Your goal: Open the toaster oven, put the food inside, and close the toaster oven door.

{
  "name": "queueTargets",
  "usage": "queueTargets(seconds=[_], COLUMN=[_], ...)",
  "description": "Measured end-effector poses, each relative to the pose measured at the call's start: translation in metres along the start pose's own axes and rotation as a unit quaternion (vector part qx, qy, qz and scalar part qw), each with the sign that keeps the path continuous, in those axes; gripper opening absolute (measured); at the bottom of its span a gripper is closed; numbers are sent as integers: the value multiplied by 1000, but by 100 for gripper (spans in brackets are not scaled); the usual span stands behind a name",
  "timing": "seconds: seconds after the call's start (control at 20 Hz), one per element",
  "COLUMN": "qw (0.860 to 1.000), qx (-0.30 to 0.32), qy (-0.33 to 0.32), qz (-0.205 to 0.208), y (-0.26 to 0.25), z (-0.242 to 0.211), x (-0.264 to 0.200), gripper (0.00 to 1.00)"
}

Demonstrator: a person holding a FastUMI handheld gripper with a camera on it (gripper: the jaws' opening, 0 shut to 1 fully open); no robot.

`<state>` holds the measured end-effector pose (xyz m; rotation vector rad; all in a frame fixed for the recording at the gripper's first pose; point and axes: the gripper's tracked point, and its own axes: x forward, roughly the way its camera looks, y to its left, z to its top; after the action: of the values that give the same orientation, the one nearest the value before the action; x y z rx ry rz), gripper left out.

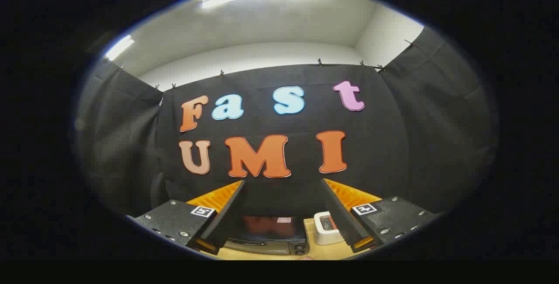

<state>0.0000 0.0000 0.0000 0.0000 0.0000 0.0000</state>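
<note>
We are holding the gripper [284, 183] high, its fingers spread wide and pinching nothing. The camera is looking mostly at the booth wall, with the table [314, 253] showing low between the fingers.

The toaster oven [267, 233] is sitting down there on the table, below and ahead of the fingertips, well apart from them. We are looking down on its dark top. Its front face with the knobs [300, 249] is turned toward us, and its long axis is running left to right across our line of approach. We cannot tell from here whether the door is shut, nor where its handle lies.

Just beside the oven, on its right, a small white pop-up toaster [327, 227] is standing, partly hidden behind the right finger. We are not making out the food.

Our judgement: nothing is started yet. The coming move is calling for a drop downward and forward, keeping left of the white toaster, to meet the oven's front.
</note>
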Motion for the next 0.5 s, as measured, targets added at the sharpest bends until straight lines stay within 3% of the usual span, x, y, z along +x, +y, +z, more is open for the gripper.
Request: queueTargets(seconds=[0.5], qw=[1000], qx=[-12], qy=[-7], qz=[-5], y=[-7], z=[4], x=[-4], gripper=[98])
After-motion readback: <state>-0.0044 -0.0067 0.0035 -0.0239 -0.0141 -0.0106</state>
